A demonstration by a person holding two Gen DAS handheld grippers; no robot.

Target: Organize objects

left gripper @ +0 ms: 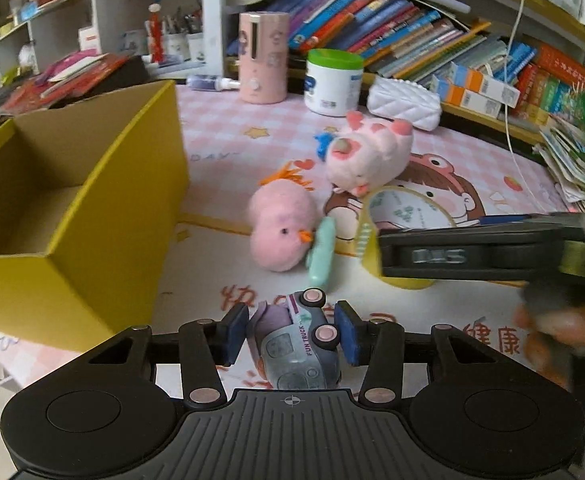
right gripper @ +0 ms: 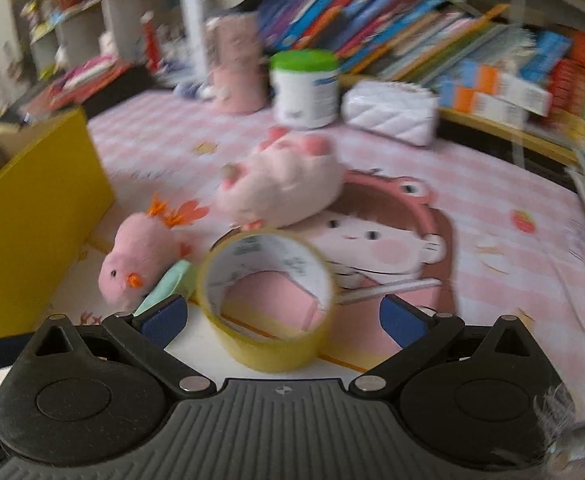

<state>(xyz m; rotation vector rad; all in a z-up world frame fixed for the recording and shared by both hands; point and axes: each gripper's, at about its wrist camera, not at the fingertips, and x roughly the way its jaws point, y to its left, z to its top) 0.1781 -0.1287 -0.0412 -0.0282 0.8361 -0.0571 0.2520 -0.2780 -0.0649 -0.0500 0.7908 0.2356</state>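
1. Toy truck (left gripper: 298,344): small grey-lilac vehicle with pink wheels, lettered FUN TRUCK, lying on its side. My left gripper (left gripper: 290,334) is clamped on it, a blue pad pressing each flank.

2. Tape roll (right gripper: 266,300): yellow, standing on edge on the mat (right gripper: 492,200). It sits between the blue pads of my right gripper (right gripper: 282,318), whose fingers stand wide apart, clear of the roll on both sides. From the left wrist view the right gripper body crosses in front of the roll, with a hand (left gripper: 560,328) behind it, blurred.

3. Box (left gripper: 72,208): yellow cardboard, open top, to the left of the truck. The visible part of its inside shows nothing in it.

4. Chick (left gripper: 282,226): pink plush with orange crest and beak, lying on the mat between box and tape, a mint-green piece (left gripper: 321,254) touching its beak side.

5. Pig (left gripper: 366,152): pale pink plush on its back, feet up, just behind the tape roll.

6. Background, far edge of mat: white tub (left gripper: 332,82) with green lid, pink cylinder (left gripper: 262,56), white quilted pouch (left gripper: 404,104), rows of books (left gripper: 392,28) on shelves.
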